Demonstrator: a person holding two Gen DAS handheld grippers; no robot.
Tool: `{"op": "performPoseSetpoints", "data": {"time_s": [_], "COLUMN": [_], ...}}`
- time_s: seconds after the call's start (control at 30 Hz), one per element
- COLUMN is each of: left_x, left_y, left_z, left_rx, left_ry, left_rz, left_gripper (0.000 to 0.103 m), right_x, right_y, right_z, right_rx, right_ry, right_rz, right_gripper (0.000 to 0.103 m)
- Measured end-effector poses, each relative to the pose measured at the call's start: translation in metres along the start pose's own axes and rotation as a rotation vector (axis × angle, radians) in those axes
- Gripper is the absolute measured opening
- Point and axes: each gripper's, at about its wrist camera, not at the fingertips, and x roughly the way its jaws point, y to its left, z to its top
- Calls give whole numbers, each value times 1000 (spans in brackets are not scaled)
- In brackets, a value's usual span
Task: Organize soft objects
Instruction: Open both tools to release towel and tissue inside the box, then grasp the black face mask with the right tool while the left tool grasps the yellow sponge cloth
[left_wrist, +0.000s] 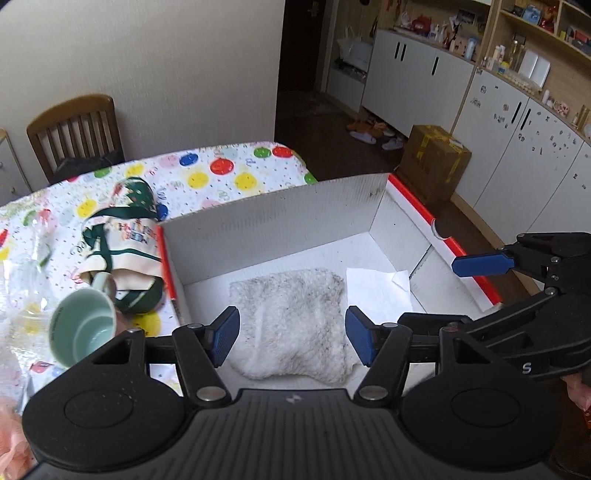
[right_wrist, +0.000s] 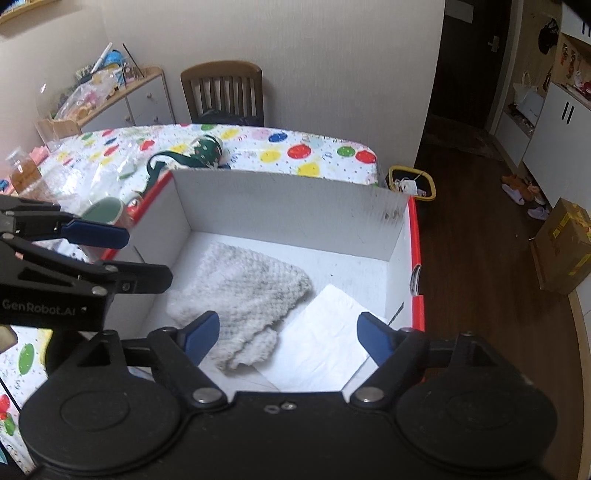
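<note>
Your left gripper (left_wrist: 291, 339) and right gripper (right_wrist: 290, 338) both gape wide, holding nothing. Below them the fluffy grey-white cloth (left_wrist: 295, 325) lies rumpled and flat on the floor of the white box (left_wrist: 269, 221), touching a white paper sheet (left_wrist: 380, 291).

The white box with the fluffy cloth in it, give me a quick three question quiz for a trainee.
1. True or false: the fluffy cloth lies inside the box.
2. What lies beside the cloth in the box? A) white paper B) a mug C) a shoe
3. The left gripper is ____ (open or shut).

Key: 1 true. 2 A, the white paper; the mug is outside on the table. 3 open.
</note>
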Motion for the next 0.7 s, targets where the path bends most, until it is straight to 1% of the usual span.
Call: {"op": "performPoseSetpoints", "data": {"time_s": [0.1,0.2,0.4,0.43,0.5,0.67,0.7], "left_x": [-16,-32,-64,-69,-78,-97,-101], "left_y": [4,10,26,30,37,55,59], "left_z": [-6,-12,-26,-28,-33,-44,-47], "left_rx": [7,2,-2,-5,-9,-12,-12], "left_ry": [-25,-50,-99,-108,-124,-160,-166], "left_rz": [-8,-13,-19,-21,-18,-7,-7], "left_gripper": [63,69,69,72,75,76,77], "right_x": [-9,-19,-35,-37,-42,-52,-54], "right_y": [8,19,42,47,56,78,82], "right_z": [-1,-2,-5,-6,-8,-12,-13], "right_rx": [5,-4,10,12,18,44,50], "right_ry": [-19,-42,-81,-86,-97,-132,-139], "right_rz": [3,-4,0,2,11,41,45], "right_gripper": [86,88,94,94,98,102,102]}}
